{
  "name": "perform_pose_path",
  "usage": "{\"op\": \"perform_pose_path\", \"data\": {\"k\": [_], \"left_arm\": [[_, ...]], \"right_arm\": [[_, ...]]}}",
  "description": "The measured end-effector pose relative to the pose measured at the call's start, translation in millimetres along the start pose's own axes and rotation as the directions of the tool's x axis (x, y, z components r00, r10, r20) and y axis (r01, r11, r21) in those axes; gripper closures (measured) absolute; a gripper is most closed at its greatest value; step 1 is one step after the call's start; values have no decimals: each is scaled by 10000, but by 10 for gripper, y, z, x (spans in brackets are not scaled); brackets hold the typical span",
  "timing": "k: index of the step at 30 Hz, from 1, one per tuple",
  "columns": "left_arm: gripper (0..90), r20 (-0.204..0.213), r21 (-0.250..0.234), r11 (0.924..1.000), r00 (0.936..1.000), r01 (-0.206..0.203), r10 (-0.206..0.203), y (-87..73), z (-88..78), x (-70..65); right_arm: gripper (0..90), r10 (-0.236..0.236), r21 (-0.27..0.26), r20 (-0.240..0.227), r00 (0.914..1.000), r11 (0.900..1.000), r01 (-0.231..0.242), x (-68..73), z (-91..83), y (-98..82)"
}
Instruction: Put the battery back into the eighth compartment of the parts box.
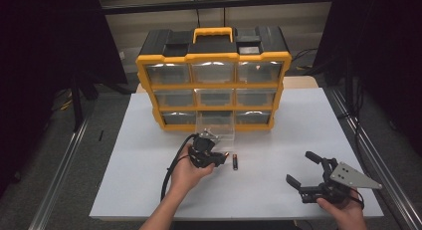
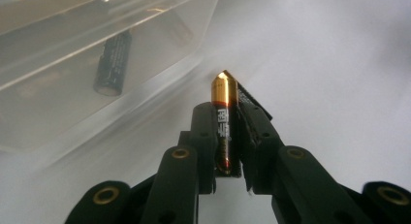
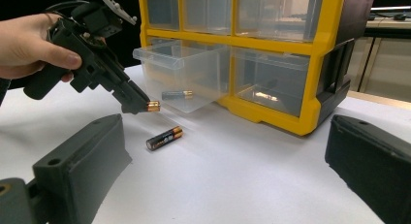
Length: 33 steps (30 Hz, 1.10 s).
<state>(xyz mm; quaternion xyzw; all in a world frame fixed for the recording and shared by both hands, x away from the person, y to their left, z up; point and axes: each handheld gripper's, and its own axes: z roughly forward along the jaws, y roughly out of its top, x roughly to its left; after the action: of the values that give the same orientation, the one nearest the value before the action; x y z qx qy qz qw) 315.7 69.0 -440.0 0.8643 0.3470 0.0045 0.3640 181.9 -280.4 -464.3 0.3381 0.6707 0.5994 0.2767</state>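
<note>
Left gripper [image 2: 228, 136] clamps a battery [image 2: 225, 107], apparently just outside the drawer [image 2: 160, 49].

Yellow-framed black organizer [image 1: 214, 56], clear drawer [image 3: 181, 76], black-and-gold battery [image 3: 165, 138], white table [image 1: 278, 180].

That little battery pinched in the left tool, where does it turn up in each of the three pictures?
High view: the held battery is a speck at the left gripper, mid-table.
Left gripper view: centre, gold tip up, clamped between the black fingers.
Right gripper view: upper left, its gold end poking out.
Shared landmark: the pulled-out clear drawer, with another battery inside.
</note>
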Motion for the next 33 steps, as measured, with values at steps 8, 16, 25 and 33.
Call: {"op": "perform_pose_path", "data": {"k": [8,16,25,33], "left_arm": [[775,154,103,9999,9999,-50,48,46,-84,-1],[775,422,165,9998,9991,-108,101,148,-188,-38],[775,556,205,9994,9981,-285,273,274,-313,-53],[775,604,310,9986,9973,-434,415,386,-390,-79]], "right_arm": [[7,32,5,-13,10000,10000,-32,-2,-4,1],[7,42,-11,0,10000,10000,-42,5,-6,5],[7,5,-35,-30,10000,10000,-5,5,-4,3],[7,16,7,-15,10000,10000,-16,12,-2,2]]}}
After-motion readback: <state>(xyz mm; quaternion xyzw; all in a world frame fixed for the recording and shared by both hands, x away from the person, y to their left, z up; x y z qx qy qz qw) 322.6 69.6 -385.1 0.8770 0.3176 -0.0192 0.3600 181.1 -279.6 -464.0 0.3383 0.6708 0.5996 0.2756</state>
